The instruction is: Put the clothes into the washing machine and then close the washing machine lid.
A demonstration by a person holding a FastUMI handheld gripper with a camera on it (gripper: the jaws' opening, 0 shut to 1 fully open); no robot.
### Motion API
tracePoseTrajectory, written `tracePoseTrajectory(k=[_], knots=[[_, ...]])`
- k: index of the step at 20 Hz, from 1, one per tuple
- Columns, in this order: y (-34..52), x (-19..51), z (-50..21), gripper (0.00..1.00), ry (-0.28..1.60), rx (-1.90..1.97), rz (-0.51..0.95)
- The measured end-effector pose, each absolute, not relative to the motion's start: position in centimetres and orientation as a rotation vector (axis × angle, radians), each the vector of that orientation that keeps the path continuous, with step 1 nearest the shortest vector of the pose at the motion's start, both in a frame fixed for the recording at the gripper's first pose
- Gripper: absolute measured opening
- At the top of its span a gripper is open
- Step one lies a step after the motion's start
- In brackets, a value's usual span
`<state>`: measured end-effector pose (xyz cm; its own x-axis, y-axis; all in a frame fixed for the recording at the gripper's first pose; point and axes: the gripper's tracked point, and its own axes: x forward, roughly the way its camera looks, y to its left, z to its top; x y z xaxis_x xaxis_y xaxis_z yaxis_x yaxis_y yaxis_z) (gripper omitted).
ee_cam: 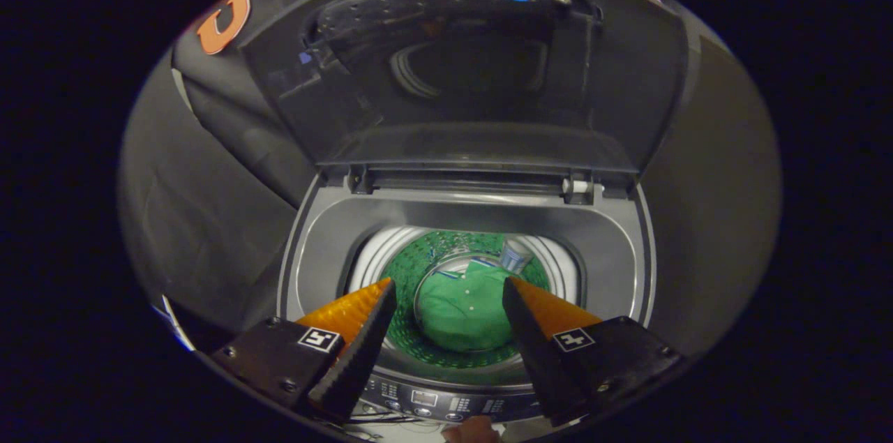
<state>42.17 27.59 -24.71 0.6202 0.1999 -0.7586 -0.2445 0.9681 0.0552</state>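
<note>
While the jaws of the hand-held gripper (450,293) are hanging spread and empty over the washer's mouth, the clothes are already lying inside.

Nearest, below the fingers, the dark control panel with small buttons (425,402) is running along the front edge of the grey top-loading washing machine (614,234). Just ahead of the fingers and down between them, the green buttoned garment (460,314) is sitting bunched at the bottom of the perforated drum (408,268), beside a small pale blue-patterned item (515,254). Beyond that, the dark translucent hinged lid (481,73) is standing upright, its long axis crossing the fingers' line; judging by this, the closing move is calling for a reach up and forward past the drum.
</note>
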Motion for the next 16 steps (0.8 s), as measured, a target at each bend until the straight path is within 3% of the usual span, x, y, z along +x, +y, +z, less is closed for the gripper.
tracePoseTrajectory(k=[9, 16], knots=[[28.7, 39.9, -15.8, 0.95, 0.709, 0.009, 0.346], [29.3, 38.6, -5.0, 0.95, 0.581, 0.077, 0.403]])
